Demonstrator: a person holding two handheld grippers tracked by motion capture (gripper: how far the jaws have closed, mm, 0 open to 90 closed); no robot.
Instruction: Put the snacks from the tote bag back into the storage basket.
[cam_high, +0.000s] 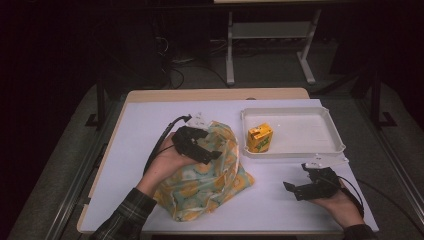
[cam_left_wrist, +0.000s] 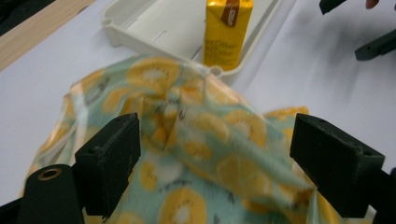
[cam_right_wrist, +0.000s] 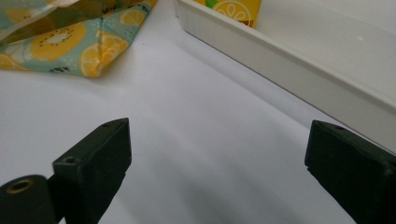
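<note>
My left gripper (cam_high: 216, 155) spread wide over fruit-print bag (cam_high: 210, 175) near table's (cam_high: 140, 130) front edge; right gripper (cam_high: 292, 190) released, empty, at front right corner

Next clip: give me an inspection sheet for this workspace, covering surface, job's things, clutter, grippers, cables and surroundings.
Surface: white-topped table with a wooden edge.
Job's things: fruit-print bag lying crumpled left of centre; yellow juice carton upright in the white tray.
Clutter: nothing seen.
Grippers: left gripper open, over the bag, cloth not pinched; right gripper open, over bare table near the tray.
Cables: one black cable trails from the left gripper across the table.
Surroundings: dark room, grey metal stand behind the table.
</note>
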